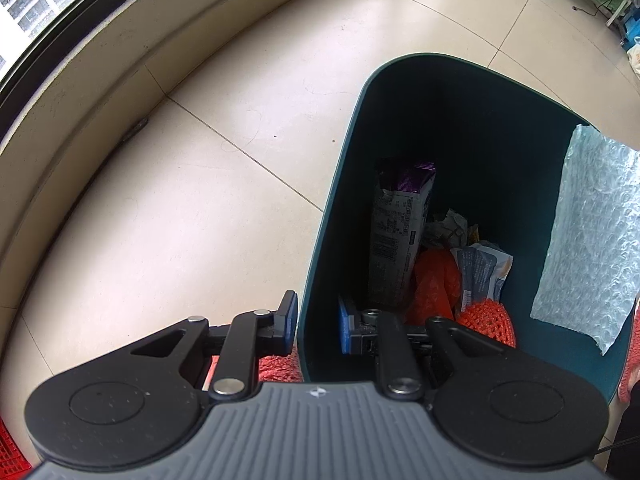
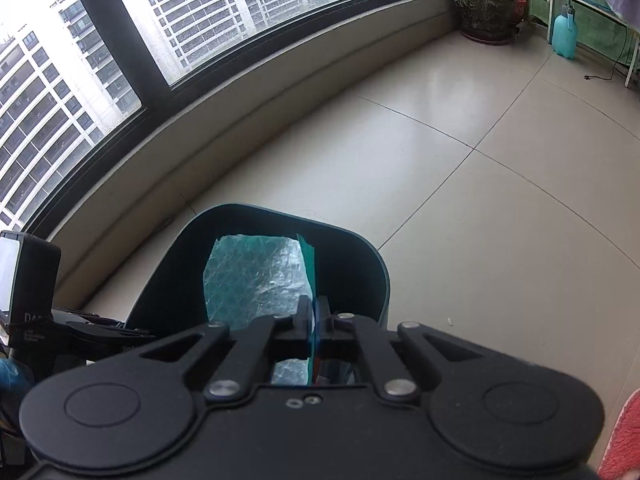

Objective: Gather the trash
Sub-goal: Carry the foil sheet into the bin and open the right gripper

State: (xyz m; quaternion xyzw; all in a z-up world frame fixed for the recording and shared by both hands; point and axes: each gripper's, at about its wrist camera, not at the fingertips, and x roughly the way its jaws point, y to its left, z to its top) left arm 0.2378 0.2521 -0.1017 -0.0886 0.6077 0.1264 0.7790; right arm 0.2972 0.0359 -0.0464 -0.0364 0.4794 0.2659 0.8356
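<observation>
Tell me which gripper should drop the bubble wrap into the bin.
Right. The right gripper already pinches the bubble wrap above the open bin, so it likely only needs to release. The left gripper is clamped on the bin's wall, steadying it.

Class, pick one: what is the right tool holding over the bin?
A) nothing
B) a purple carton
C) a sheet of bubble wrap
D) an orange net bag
C: the right tool is shut on the bubble wrap, which hangs over the dark bin.
</observation>
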